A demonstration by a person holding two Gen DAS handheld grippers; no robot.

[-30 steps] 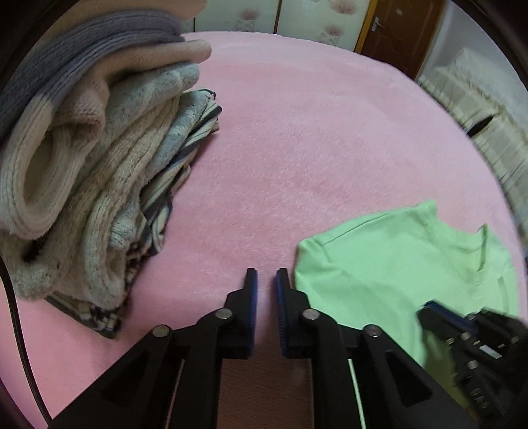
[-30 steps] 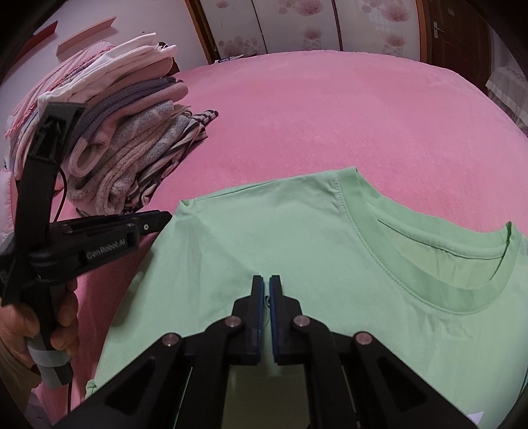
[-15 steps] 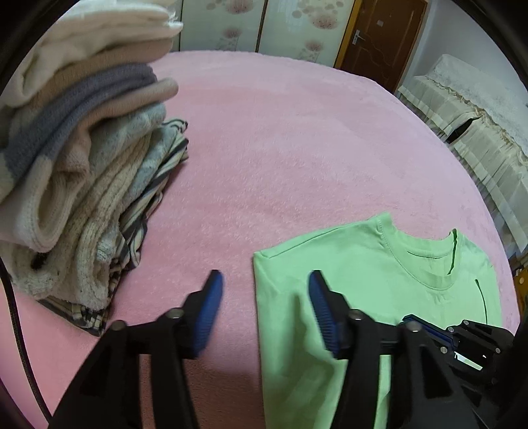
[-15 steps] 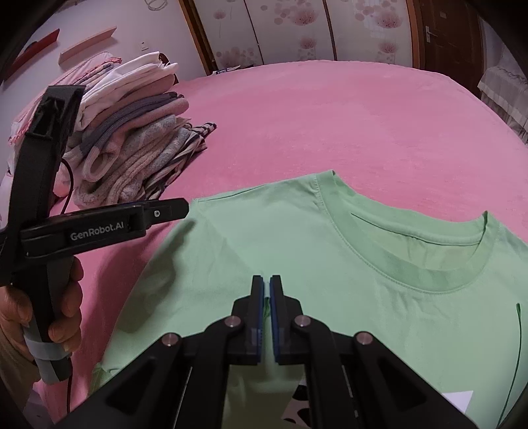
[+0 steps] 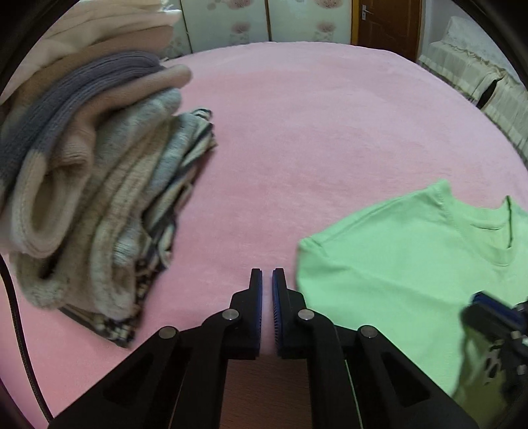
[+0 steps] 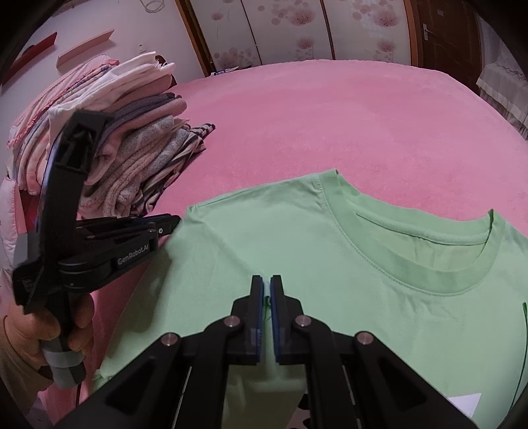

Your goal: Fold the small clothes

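Observation:
A light green T-shirt [image 5: 412, 264] [image 6: 330, 247] lies flat on the pink bed [image 5: 330, 115], collar away from me. My left gripper [image 5: 267, 274] is shut with nothing between its pads, over bare pink cover just left of the shirt's shoulder corner. The right wrist view shows my left gripper [image 6: 175, 219] with its tips beside that corner, held by a person's hand [image 6: 33, 333]. My right gripper [image 6: 266, 280] sits on the shirt's chest with a pinch of green cloth between its pads; its jaws are opening slightly. Blurred at the lower right of the left wrist view is the right gripper [image 5: 475, 300].
A tall stack of folded knitwear and striped clothes [image 5: 99, 181] [image 6: 132, 148] stands at the left of the bed. A black cable [image 5: 19, 330] hangs at the left edge. Lace-covered furniture [image 5: 478, 76] and a brown door [image 5: 386, 23] lie beyond the bed.
My left gripper opened wide over the shirt's shoulder edge half a second ago, then shut again empty and shifted left off the shirt. The right gripper stayed on the shirt's chest.

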